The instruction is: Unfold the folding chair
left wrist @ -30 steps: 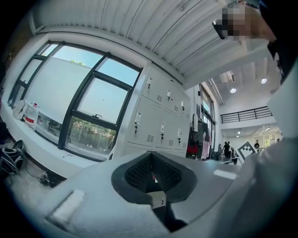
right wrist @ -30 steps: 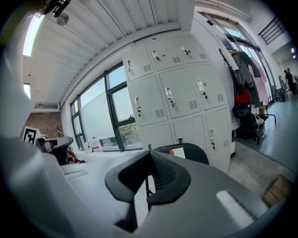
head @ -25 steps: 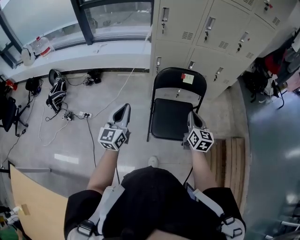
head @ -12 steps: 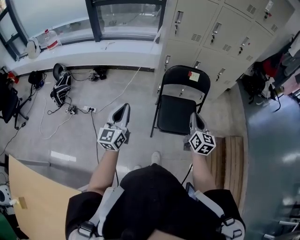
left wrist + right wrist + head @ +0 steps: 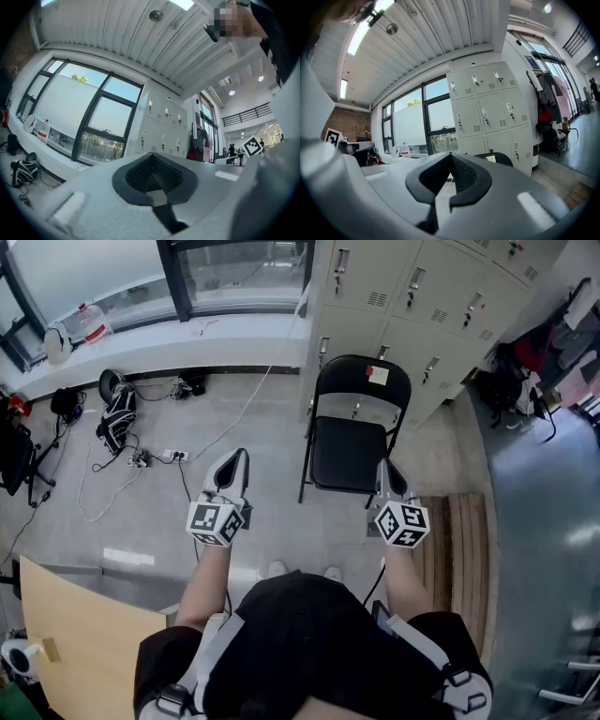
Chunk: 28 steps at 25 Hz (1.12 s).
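A black folding chair (image 5: 352,442) stands unfolded on the floor in front of the grey lockers (image 5: 412,306), its seat flat and a small label on its backrest. In the head view my left gripper (image 5: 232,463) hangs shut to the left of the chair, apart from it. My right gripper (image 5: 387,474) is shut, its tips just in front of the seat's right front corner, with nothing held. Only the top of the chair's backrest (image 5: 502,158) shows over the shut jaws in the right gripper view. The left gripper view shows shut jaws against windows and lockers.
Bags and cables (image 5: 117,418) lie on the floor under the window sill at the left. A wooden slatted platform (image 5: 464,545) sits to the right of my legs. A tan board (image 5: 80,643) is at the lower left. Coats and bags (image 5: 530,367) hang at the right.
Both grippers have drawn back from the chair toward the person, staying shut. The person has stepped back, and the chair now stands a little farther off.
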### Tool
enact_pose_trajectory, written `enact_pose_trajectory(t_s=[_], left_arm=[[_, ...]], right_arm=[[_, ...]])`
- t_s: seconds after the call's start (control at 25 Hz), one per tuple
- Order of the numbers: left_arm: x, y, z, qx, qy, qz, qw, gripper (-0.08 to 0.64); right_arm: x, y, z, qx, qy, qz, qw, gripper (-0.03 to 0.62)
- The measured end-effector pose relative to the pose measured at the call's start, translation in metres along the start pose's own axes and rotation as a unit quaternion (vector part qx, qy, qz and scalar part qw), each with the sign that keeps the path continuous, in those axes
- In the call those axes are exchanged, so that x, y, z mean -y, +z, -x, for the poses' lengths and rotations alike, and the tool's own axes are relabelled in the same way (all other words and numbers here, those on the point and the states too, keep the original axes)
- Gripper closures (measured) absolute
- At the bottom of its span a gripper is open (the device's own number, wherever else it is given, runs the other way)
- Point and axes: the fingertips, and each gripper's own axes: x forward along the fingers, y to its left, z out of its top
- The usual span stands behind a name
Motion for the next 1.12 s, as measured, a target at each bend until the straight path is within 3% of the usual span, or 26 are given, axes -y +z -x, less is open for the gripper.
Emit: enact_pose_trajectory(t_s=[0.36,0.56,1.12], left_arm=[[0.044,-0.011,-0.014,0.008,0.006,0.010,0.9999,0.560],[0.072,-0.013,-0.031,0.011,-0.010,0.007,0.9999,0.560],[0.069,-0.008,-0.047,0.022,0.010,0.008,0.9997,0.560]], right_arm=[[0.050,0.016,0.027,0.012,-0.004,0.002,1.000,0.588],[0.065,0.020,0.030,0.022,-0.005,-0.006,1.000,0.588],[0.077,0.031,0.011,0.029,0.014,-0.010,0.999,0.588]])
